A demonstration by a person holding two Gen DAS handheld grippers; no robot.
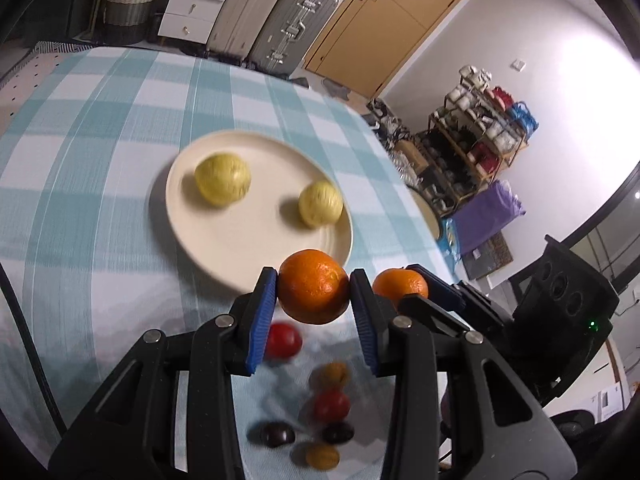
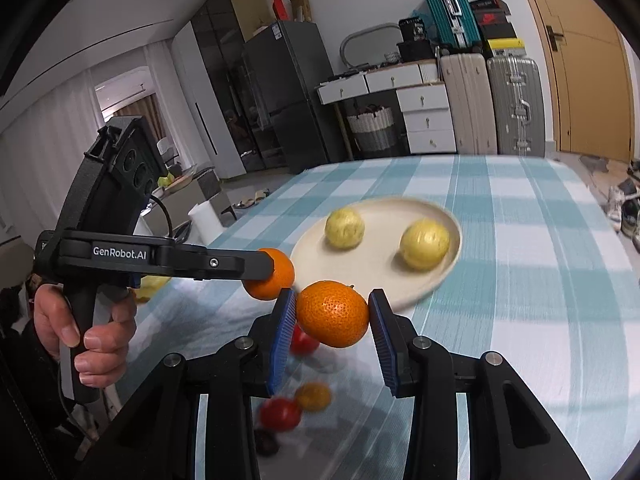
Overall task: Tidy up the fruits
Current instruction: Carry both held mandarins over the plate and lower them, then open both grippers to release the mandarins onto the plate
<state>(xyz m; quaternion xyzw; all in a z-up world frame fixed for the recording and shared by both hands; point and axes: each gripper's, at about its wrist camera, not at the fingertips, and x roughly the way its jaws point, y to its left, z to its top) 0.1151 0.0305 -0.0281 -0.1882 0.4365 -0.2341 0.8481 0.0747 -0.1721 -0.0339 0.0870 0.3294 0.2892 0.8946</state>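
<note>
My left gripper (image 1: 314, 290) is shut on an orange (image 1: 313, 286) and holds it in the air just before the near rim of a cream plate (image 1: 240, 248). Two yellow fruits (image 1: 222, 178) (image 1: 321, 204) lie on the plate. My right gripper (image 2: 333, 314) is shut on a second orange (image 2: 333, 314), also raised near the plate's (image 2: 380, 264) edge; it shows in the left wrist view (image 1: 400, 286). The left gripper with its orange (image 2: 272, 274) shows at the left of the right wrist view. Small red, orange and dark fruits (image 1: 324, 404) lie on the cloth below.
The table wears a teal and white checked cloth (image 1: 100, 160). Its right edge (image 1: 400, 168) drops to a floor with a shoe rack. Suitcases (image 2: 492, 104), white drawers and a door stand beyond the far edge.
</note>
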